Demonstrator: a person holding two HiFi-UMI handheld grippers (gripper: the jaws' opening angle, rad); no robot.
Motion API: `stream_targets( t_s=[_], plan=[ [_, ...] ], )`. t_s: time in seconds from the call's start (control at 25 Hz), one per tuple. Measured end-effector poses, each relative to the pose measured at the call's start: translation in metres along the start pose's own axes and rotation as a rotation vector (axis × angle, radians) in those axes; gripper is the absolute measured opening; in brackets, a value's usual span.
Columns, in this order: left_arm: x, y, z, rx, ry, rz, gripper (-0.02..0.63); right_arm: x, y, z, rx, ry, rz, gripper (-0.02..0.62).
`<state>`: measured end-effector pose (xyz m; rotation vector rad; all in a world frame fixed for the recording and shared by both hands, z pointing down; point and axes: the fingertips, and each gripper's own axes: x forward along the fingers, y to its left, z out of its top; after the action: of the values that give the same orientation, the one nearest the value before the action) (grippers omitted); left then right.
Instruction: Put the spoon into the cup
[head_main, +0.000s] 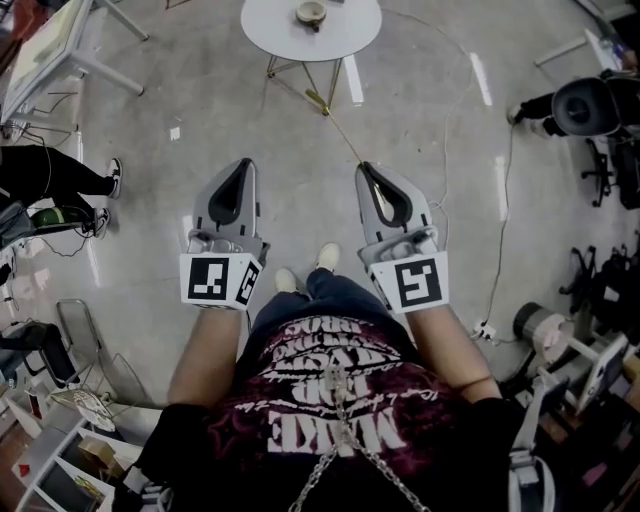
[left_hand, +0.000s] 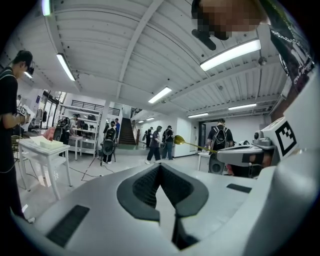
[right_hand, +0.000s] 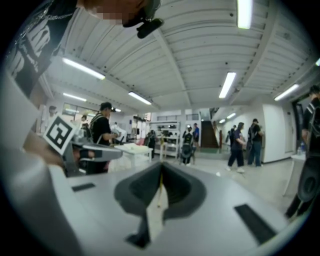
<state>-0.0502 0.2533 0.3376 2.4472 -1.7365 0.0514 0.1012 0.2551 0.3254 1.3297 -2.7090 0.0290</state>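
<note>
Right tongs (head_main: 370, 172) with gold spoon (head_main: 338, 128)

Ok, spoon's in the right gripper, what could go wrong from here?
The right gripper pinches the spoon only at its handle's end, so it may tilt or slip. The cup is small and sits on a round table; a long spoon could tip it.

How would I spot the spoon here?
Find the round white table at the top of the head view. Just below it, a thin gold spoon pokes forward from the shut jaws of the right gripper. The left gripper beside it holds nothing.
</note>
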Motion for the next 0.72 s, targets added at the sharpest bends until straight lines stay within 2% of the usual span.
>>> stream_targets(
  t_s=[0.28,0.44,0.72],
  plan=[
    [0.005,-0.005,0.027,0.022,-0.032,0.038,0.026,0.000,-0.012,0.007,0.017,-0.010,0.039,0.035],
    [0.010,-0.010,0.025,0.029,-0.026,0.055,0.026,0.001,-0.020,0.005,0.017,-0.014,0.060,0.035],
    [0.021,-0.007,0.022,0.031,-0.003,0.049,0.026,0.007,-0.033,-0.001,0.046,0.005,0.042,0.035]
  ],
)
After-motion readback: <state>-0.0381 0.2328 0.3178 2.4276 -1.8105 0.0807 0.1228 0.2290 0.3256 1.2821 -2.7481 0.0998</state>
